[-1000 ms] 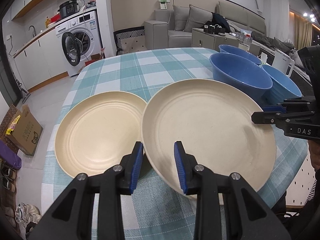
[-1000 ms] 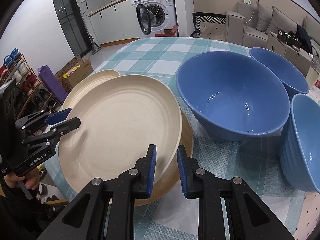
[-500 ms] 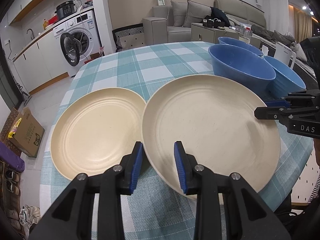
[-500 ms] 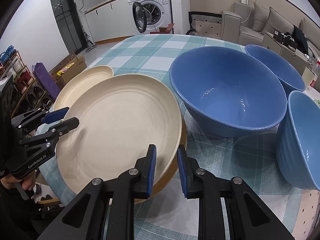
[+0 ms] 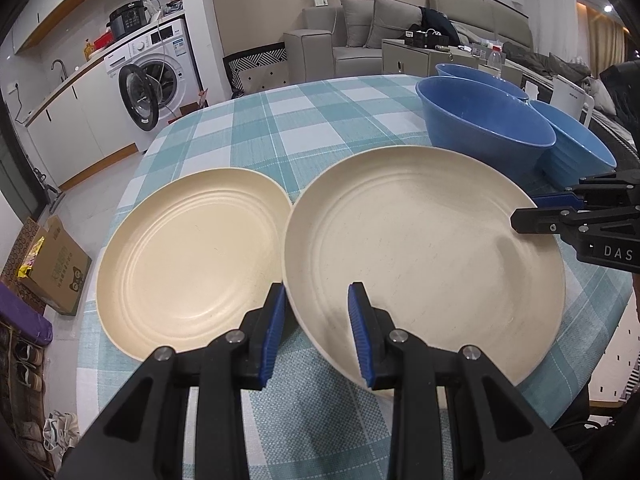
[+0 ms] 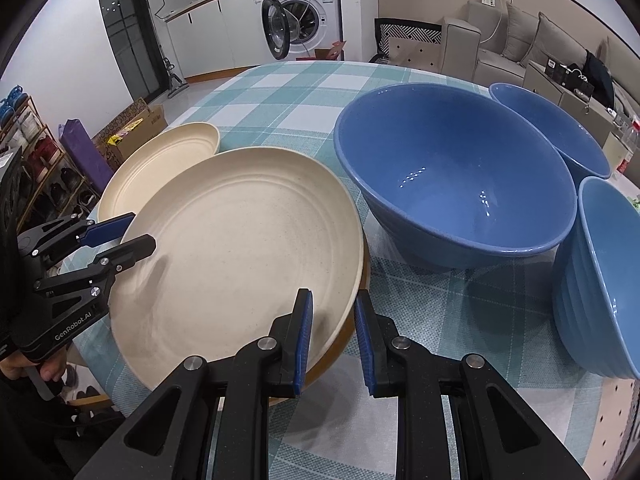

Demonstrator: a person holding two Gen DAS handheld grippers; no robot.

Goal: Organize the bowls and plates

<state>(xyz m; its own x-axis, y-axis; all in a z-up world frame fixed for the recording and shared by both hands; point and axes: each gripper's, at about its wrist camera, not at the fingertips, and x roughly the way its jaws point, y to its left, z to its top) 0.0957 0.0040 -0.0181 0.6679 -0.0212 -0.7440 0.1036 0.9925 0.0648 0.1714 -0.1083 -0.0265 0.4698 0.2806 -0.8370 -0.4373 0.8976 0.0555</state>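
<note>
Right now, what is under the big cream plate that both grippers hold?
Under the big cream plate, a browner rim of another plate shows at its near right edge. The rest of that lower plate is covered, so whether more lie beneath cannot be seen.

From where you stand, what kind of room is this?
Most likely a home's open kitchen and living area. A washing machine sits under a counter with a sink tap, a grey sofa stands behind, and the checked tablecloth covers a dining table.
</note>
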